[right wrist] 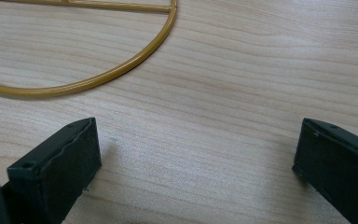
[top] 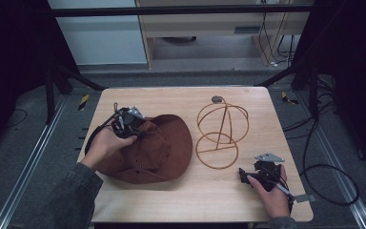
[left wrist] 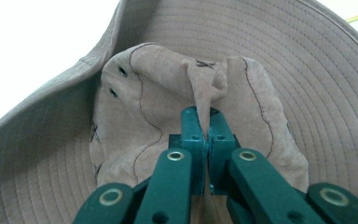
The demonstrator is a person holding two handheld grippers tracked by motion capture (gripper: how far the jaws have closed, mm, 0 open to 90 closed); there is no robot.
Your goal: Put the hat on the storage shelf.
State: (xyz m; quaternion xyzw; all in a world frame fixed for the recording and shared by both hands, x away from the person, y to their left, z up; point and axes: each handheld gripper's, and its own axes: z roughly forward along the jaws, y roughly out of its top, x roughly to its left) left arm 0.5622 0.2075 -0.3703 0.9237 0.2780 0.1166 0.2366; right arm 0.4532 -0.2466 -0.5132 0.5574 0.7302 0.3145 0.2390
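Hat (top: 159,148) lies on the table's (top: 181,195) left half, beside the wire stand (top: 221,136); soft, light fabric that likely folds under grip; left gripper (left wrist: 204,122) is closed on a crown pleat; right gripper (right wrist: 196,163) stands wide open, empty.

Lab-type recording bay, not a home. Wooden table (top: 181,98) stands on grey carpet, flanked by metal floor rails (top: 28,157) each side. Black frame bar (top: 181,9) crosses above the table's far edge; dark curtains hang left and right. Loose cables (top: 324,162) trail right of the table. Yellow-black hazard tape (top: 83,101) marks the floor by its far corners.
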